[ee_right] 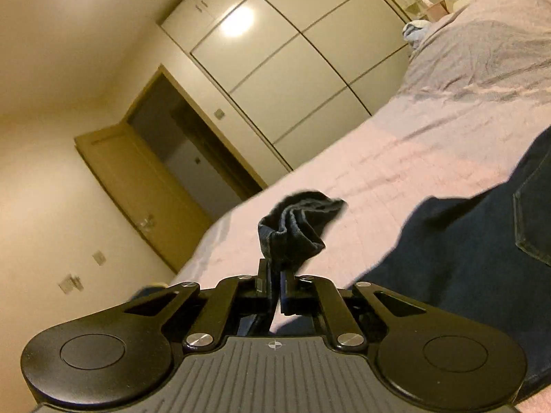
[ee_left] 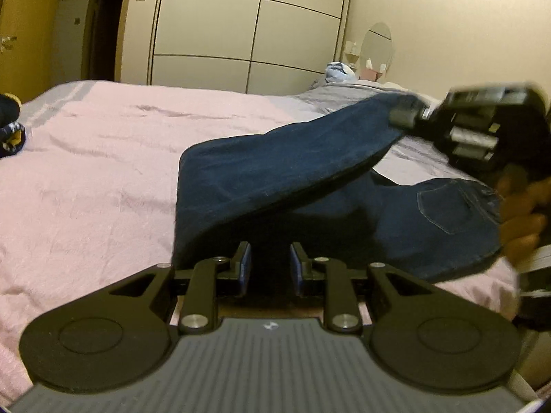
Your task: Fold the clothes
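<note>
Right jaws: the right gripper point(ee_right: 276, 284) is pinched down on a bunched end of the jeans point(ee_left: 275, 172), a crumpled wad of dark denim poking out past the tips.
Left jaws: the left gripper point(ee_left: 270, 265) stands parted with a clear gap between its blue pads point(ee_left: 245, 263); nothing is in them, though they sit just at the near edge of the cloth.
Jeans: dark blue, lying on the bed point(ee_left: 103, 158); one leg end is lifted and drawn across above the seat part, whose back pocket point(ee_left: 444, 206) faces up.
Step in hand: by my reckoning, the lengthwise fold, bringing the leg end over toward the waist.
Next move: the right side probably needs to carry the cloth on and lay it flat and square with the lower layer, while the left side pins or tidies the fold edge near it.
Surroundings: pink and grey bedcover, wardrobe point(ee_left: 241, 34) behind, another bundle of clothes point(ee_left: 339, 70) at the far end.
</note>
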The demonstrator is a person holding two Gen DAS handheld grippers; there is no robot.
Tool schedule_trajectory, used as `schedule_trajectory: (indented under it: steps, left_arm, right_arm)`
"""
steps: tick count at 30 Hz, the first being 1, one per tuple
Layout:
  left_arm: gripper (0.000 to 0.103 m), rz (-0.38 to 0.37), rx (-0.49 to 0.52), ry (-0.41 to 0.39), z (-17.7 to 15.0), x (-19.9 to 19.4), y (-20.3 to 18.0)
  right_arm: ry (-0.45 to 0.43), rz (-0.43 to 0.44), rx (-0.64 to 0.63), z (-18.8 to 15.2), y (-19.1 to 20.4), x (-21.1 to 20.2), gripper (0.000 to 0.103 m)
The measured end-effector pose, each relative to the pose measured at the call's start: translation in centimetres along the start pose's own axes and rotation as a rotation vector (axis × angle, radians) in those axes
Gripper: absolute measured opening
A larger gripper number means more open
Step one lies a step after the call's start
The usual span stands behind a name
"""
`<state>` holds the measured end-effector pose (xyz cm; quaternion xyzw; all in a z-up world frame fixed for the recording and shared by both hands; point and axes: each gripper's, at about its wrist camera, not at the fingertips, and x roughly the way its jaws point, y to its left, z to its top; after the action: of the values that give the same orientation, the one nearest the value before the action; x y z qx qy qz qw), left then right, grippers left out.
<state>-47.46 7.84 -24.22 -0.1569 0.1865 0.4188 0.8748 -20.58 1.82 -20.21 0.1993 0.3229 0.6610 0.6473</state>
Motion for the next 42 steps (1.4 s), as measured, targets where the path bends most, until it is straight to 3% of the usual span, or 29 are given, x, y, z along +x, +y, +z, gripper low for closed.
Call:
schedule_trajectory:
  steps: [4, 8, 10, 14, 18, 21, 24, 29, 31, 33, 35, 40, 42]
  left_arm:
    - [0.022, 0.014, -0.019, -0.039, 0.4, 1.6, -0.9]
    - [0.017, 0.150, -0.012, 0.064, 0.2, 3.7, -0.9]
    - [0.010, 0.209, -0.021, 0.113, -0.3, 3.7, -0.1]
    - [0.007, 0.191, -0.032, 0.119, -1.4, 2.9, 0.9]
    - [0.007, 0.225, 0.133, 0.119, -1.3, 3.0, -1.2]
    - [0.007, 0.235, 0.168, 0.145, -1.7, 3.3, -1.7]
    - [0.007, 0.252, 0.184, 0.144, -2.0, 3.3, -2.1]
    - [0.006, 0.273, 0.253, 0.133, -2.2, 3.8, -2.9]
    - [0.006, 0.295, 0.305, 0.137, -2.8, 4.1, -3.7]
    - [0.006, 0.301, 0.342, 0.143, -3.1, 4.2, -4.0]
    - [0.006, 0.288, 0.345, 0.151, -3.1, 3.9, -3.6]
    - [0.005, 0.261, 0.329, 0.165, -2.5, 3.0, -3.1]
    - [0.005, 0.260, 0.320, 0.173, -2.7, 2.8, -3.1]
  right_arm:
    - [-0.031, 0.059, -0.044, 1.3, 2.5, -0.5, 0.003]
    - [-0.043, 0.068, -0.061, 1.8, 3.6, -0.9, 0.003]
    - [-0.063, 0.016, -0.063, 1.8, 3.3, -1.6, 0.003]
    - [-0.009, -0.108, 0.024, 1.2, -0.8, -1.8, 0.003]
    - [0.081, -0.267, 0.089, -1.2, -5.5, -1.9, 0.003]
    - [0.186, -0.370, 0.167, -3.6, -9.4, -1.7, 0.003]
    - [0.139, -0.361, 0.148, -4.6, -9.3, -2.5, 0.003]
    - [-0.037, -0.290, -0.103, -2.6, -5.2, -5.0, 0.002]
    - [0.048, -0.349, -0.058, -3.3, -7.0, -4.5, 0.002]
    - [0.152, -0.385, 0.088, -4.7, -10.2, -4.0, 0.003]
    - [0.145, -0.365, 0.156, -5.5, -11.3, -4.6, 0.003]
    - [0.123, -0.328, 0.119, -4.5, -10.2, -5.2, 0.003]
    - [0.163, -0.345, 0.113, -5.1, -10.6, -4.9, 0.003]
